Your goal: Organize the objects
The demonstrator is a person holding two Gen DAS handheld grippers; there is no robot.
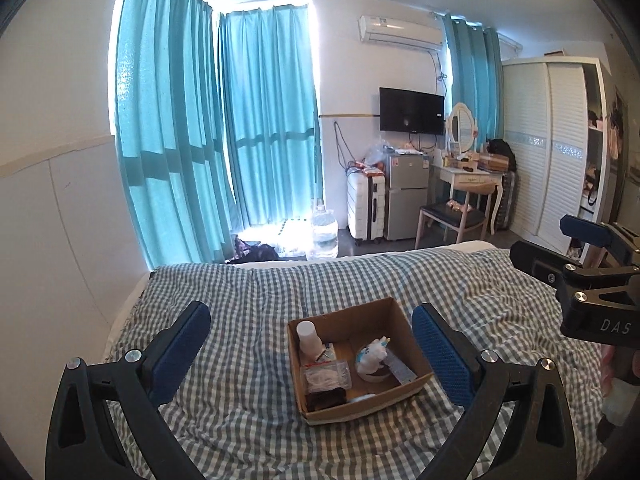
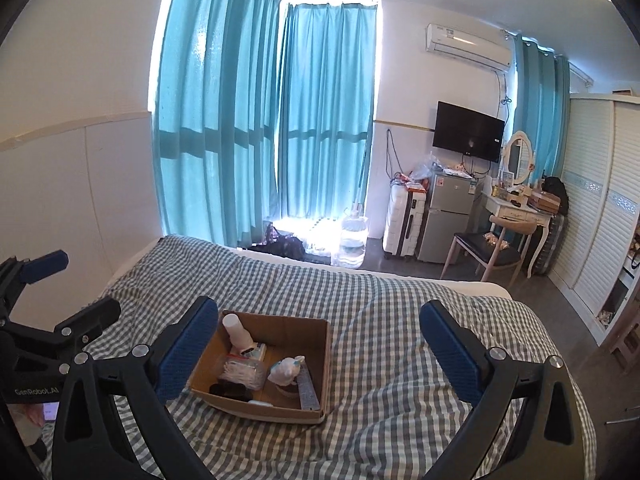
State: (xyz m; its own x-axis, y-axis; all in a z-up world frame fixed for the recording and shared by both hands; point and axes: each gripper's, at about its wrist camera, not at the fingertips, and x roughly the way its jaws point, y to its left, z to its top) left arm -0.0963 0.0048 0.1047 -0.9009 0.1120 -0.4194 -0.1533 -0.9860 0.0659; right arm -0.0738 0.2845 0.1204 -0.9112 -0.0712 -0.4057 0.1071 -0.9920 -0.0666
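Both grippers, left [image 1: 310,354] & right [image 2: 320,354], hang wide open w/ nothing held above the cardboard box [image 1: 404,316] of small items, maybe toiletries, on the checked bedspread [image 1: 248,292].

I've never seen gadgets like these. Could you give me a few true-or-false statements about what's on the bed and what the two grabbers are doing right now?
1. The cardboard box sits on the checked bedspread. True.
2. The box is empty. False: it holds several things, among them a white bottle and a small white figurine.
3. The left gripper is clamped on the box. False: its jaws stand wide apart and hold nothing.
4. The right gripper is open and holds nothing. True.
5. The curtains are red. False: they are teal blue.
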